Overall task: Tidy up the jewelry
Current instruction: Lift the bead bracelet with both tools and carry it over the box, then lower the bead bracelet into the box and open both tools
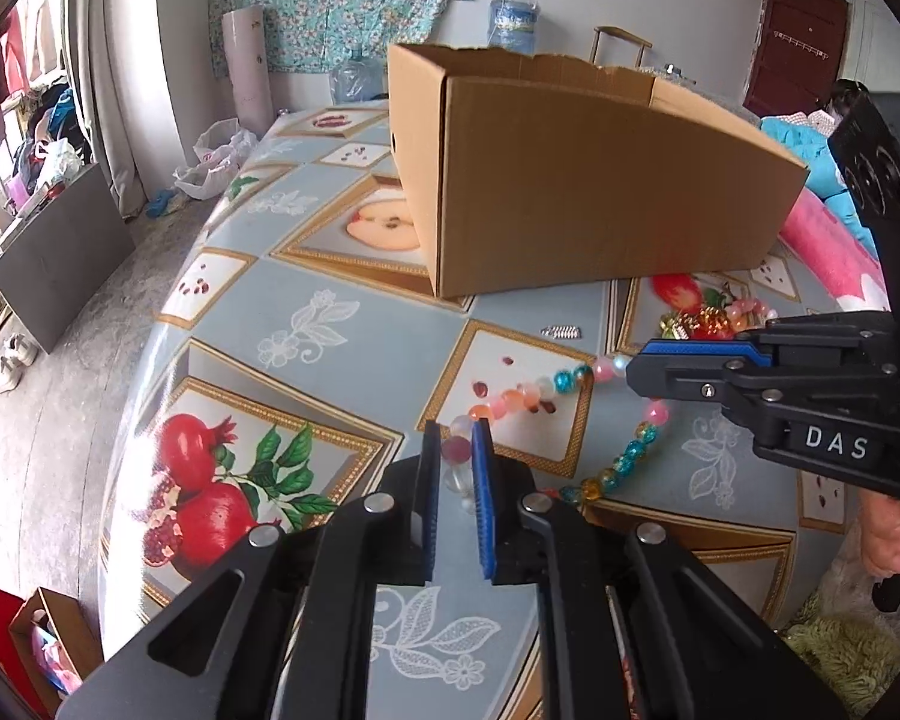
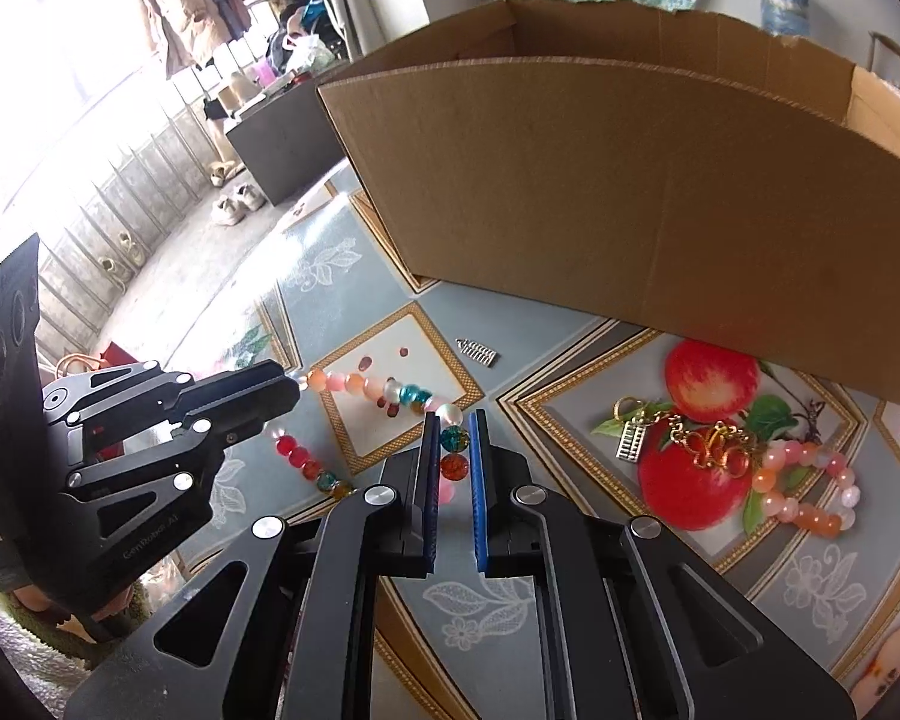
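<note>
Left wrist view. Item: bead necklace (image 1: 528, 399), mixed pink, white, teal and amber beads, strung out between both tools over the table (image 1: 330, 324). Left gripper (image 1: 456, 438): fingers close together, clamped on a pale bead of the strand, which runs away from the tips up and to the right. Right gripper (image 1: 630, 369): enters from the right, jaws pinched together on the strand's far bend; a second run of beads drops back from it toward the near edge. Long axis of the stretched part: roughly left-to-right between the two tools. Cardboard box (image 1: 600, 180): open-topped, beyond the strand, its near wall standing between beads and interior. Small silver clip (image 1: 561, 332): on the cloth between strand and box, apart from both.

Right wrist view. Right gripper (image 2: 455, 441): fingers nearly together, a teal and an orange bead held between them. Left gripper (image 2: 291, 387): at left, tips closed on the strand's other end. Necklace (image 2: 366, 387) sags between them; both tools equally engaged. Gold pendant chain (image 2: 690, 432) and pink bracelet (image 2: 804, 492): lying on the table to the right, near the box (image 2: 630, 180), untouched. The clip (image 2: 479, 351) lies ahead. Judgement: the box wall must be cleared by lifting before any deposit.
</note>
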Demonstrator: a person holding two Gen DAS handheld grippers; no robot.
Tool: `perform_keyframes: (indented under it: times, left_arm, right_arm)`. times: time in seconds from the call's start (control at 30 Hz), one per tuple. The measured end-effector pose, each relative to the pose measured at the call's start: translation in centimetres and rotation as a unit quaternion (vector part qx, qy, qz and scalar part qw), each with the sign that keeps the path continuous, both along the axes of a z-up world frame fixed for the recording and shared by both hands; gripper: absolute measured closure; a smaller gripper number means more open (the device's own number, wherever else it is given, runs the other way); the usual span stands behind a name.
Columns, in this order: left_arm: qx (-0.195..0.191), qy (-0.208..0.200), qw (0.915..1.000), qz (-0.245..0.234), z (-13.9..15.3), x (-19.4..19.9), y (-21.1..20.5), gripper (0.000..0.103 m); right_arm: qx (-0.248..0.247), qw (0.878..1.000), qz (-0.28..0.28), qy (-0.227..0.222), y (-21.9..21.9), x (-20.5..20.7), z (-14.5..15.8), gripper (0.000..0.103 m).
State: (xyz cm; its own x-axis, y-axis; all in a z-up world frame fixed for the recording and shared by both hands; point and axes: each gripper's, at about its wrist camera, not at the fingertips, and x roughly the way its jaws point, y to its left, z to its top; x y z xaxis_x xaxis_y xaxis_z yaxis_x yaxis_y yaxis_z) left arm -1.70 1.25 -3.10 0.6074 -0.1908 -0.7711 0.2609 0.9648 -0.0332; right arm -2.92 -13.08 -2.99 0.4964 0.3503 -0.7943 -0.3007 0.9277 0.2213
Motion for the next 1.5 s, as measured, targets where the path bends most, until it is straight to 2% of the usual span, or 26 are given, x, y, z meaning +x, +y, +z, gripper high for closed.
perform_keyframes:
  times: [0.27, 0.47, 0.6, 0.67, 0.77, 0.9, 1.07, 1.17, 1.27, 1.37, 1.5]
  left_arm:
    - [-0.009, -0.059, 0.998, -0.019, 4.6, -1.1, -1.5, 0.093]
    - [-0.02, -0.142, 0.9883, -0.052, 10.8, -0.4, -3.1, 0.093]
    - [-0.011, -0.184, 0.9802, -0.072, 14.1, 2.5, -4.8, 0.093]
    - [-0.006, -0.183, 0.9798, -0.08, 14.6, 4.6, -5.5, 0.093]
    - [-0.004, -0.143, 0.9859, -0.087, 13.8, 8.7, -6.3, 0.093]
    - [0.002, -0.05, 0.9961, -0.072, 10.4, 14.7, -6.4, 0.093]
    - [0.028, 0.003, 0.9978, -0.06, 7.2, 17.2, -6.5, 0.092]
    - [0.022, 0.001, 0.9983, -0.055, 6.9, 17.5, -6.2, 0.092]
    - [0.012, -0.011, 0.9989, -0.044, 7.6, 17.2, -5.6, 0.087]
    - [-0.002, -0.039, 0.9986, -0.035, 9.2, 15.9, -4.5, 0.084]
    - [-0.029, -0.082, 0.9957, -0.033, 11.5, 11.7, -2.6, 0.078]
  right_arm:
    - [0.016, 0.998, -0.009, -0.054, -1.8, -1.6, 3.0, 0.096]
    - [0.025, 0.989, -0.004, -0.147, -3.0, -1.5, 9.2, 0.096]
    - [0.024, 0.98, -0.001, -0.2, -4.3, 1.0, 12.8, 0.096]
    - [0.034, 0.98, 0.001, -0.195, -5.2, 3.0, 13.1, 0.096]
    - [0.051, 0.987, 0.002, -0.149, -6.8, 7.5, 12.2, 0.096]
    - [0.054, 0.997, 0.005, -0.056, -7.3, 13.5, 8.6, 0.096]
    - [0.044, 0.999, 0.01, 0.028, -6.7, 17.4, 4.3, 0.092]
    - [0.041, 0.999, 0.01, 0.026, -6.6, 17.9, 4.1, 0.089]
    - [0.058, 0.998, 0.003, 0.013, -7.2, 17.0, 5.0, 0.086]
    - [0.074, 0.997, -0.009, -0.014, -8.9, 15.2, 6.8, 0.082]
    - [0.096, 0.994, -0.023, -0.056, -11.5, 11.7, 9.0, 0.076]
